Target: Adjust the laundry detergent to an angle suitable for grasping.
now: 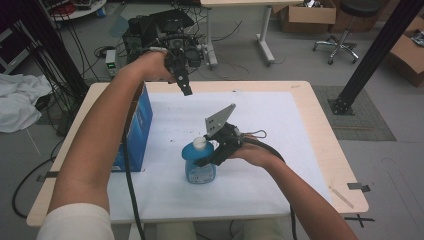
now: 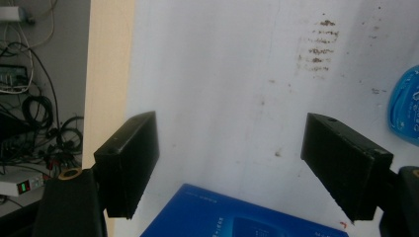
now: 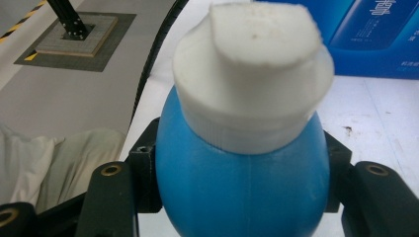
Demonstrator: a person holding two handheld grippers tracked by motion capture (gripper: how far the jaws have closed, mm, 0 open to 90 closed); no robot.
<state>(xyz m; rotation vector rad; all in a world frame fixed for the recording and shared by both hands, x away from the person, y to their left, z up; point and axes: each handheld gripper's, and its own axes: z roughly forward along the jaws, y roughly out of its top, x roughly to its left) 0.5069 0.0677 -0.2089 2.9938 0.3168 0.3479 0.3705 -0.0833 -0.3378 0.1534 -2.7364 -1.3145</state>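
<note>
Bottle (image 1: 200, 162), blue with white cap (image 3: 253, 64), upright on white sheet (image 1: 260, 125) near table's (image 1: 320, 125) front; right gripper (image 1: 212, 154) clamped on its body, jaws pressed to both sides

Box (image 1: 135, 127), blue, upright at sheet's left edge, near bottle, not touching

Left gripper (image 1: 186, 90), raised above box's far end, jaws apart, nothing between

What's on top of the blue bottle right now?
A white cap sits on the blue bottle, which the right gripper clamps at its shoulders. The cap looks closed; the neck and opening beneath it are covered.
</note>
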